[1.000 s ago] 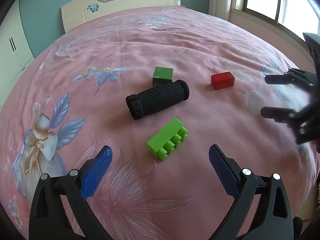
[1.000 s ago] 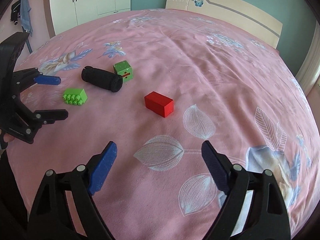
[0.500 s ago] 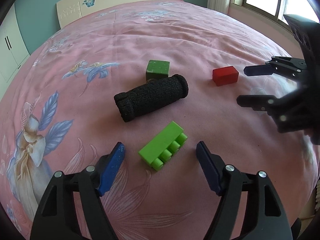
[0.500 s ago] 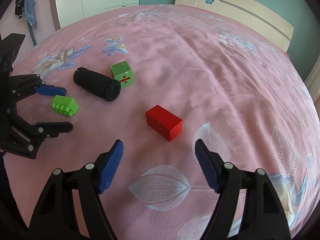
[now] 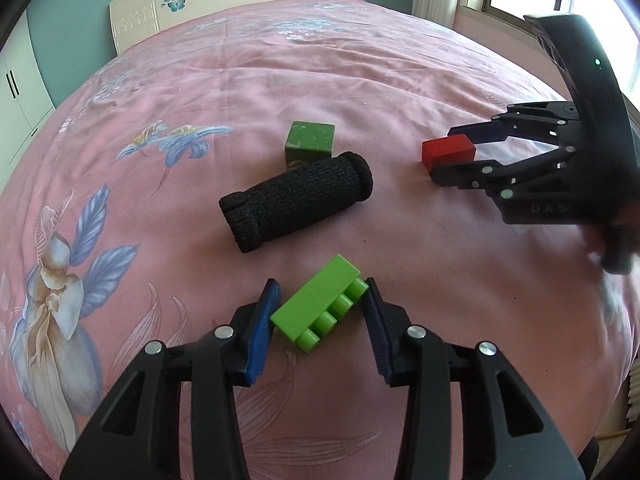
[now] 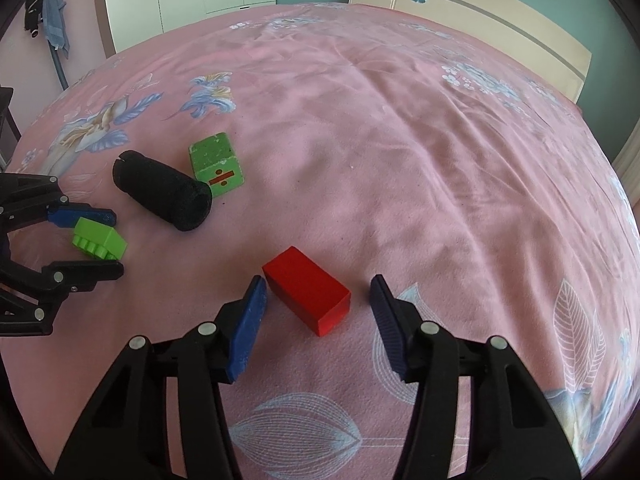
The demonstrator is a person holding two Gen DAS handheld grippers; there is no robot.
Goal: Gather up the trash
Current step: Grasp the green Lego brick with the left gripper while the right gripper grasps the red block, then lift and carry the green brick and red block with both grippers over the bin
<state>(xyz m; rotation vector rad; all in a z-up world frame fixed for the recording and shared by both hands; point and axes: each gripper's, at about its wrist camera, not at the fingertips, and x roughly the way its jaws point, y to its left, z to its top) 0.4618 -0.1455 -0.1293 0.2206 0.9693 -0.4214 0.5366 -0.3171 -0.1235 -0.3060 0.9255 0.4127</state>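
While both grippers were wide open a second ago, they now close on toys lying on the big pink flowered bedspread (image 5: 320,60). Left gripper (image 5: 322,314) has its blue pads touching the bright green plastic studded brick (image 5: 320,308), whose long side runs slanted up to the right. Right gripper (image 6: 318,312) closes around the small red wooden block (image 6: 308,290), pads not yet touching; it points down-right.

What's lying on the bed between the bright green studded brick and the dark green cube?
The black rolled cloth lies between the studded brick and the cube; left wrist view.
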